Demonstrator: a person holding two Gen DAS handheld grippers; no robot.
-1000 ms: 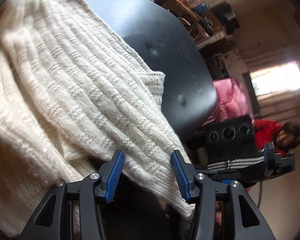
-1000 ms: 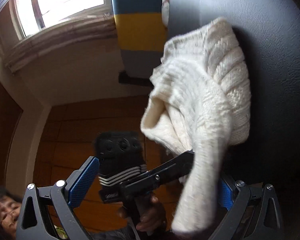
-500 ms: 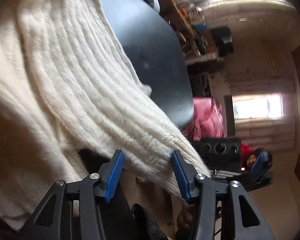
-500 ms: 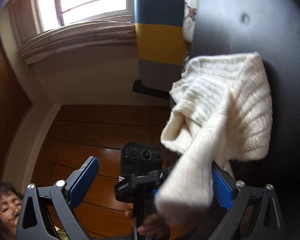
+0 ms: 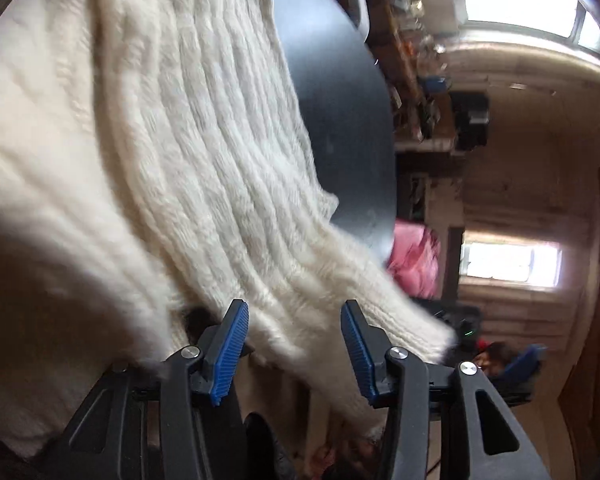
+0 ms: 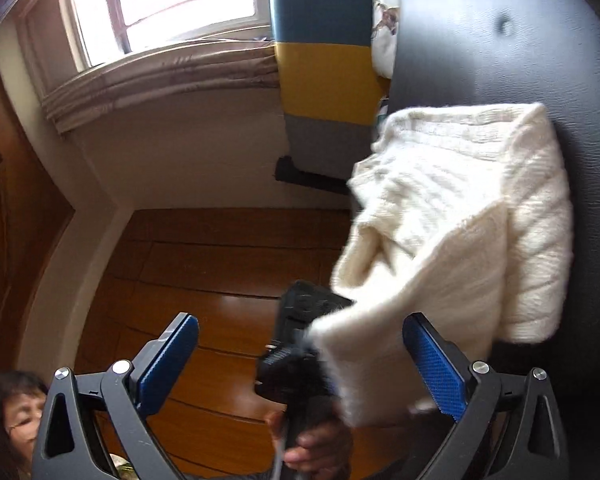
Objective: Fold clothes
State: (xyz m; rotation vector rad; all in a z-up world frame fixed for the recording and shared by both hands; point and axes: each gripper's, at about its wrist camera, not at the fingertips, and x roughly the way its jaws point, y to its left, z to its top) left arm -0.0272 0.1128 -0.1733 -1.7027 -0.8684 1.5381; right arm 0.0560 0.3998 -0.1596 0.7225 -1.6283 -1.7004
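The left claw stands about half open, its blue pads apart, with a band of the cream sweater running between them; the knit does not look pinched, so I judge it is resting there, not gripped. The right claw is spread wide, and a sleeve hangs down between its pads, close to the right one, with no pad pressing on it. In the right view the left claw's body shows dark just behind that sleeve, held in a hand.

Outward from the claws, the sweater lies bunched on a black cushion, part of it draped over the near edge and off the left side toward the wood floor. It is partly doubled over itself, but the layers are uneven and no tidy fold shows.

The risk I see: neither claw has a firm hold, so the overhanging weight could drag the knit off the cushion. If a claw shuts on only the loose sleeve, pulling would stretch it and skew the fold. The fuzzy yarn could also snag on the ribbed pads
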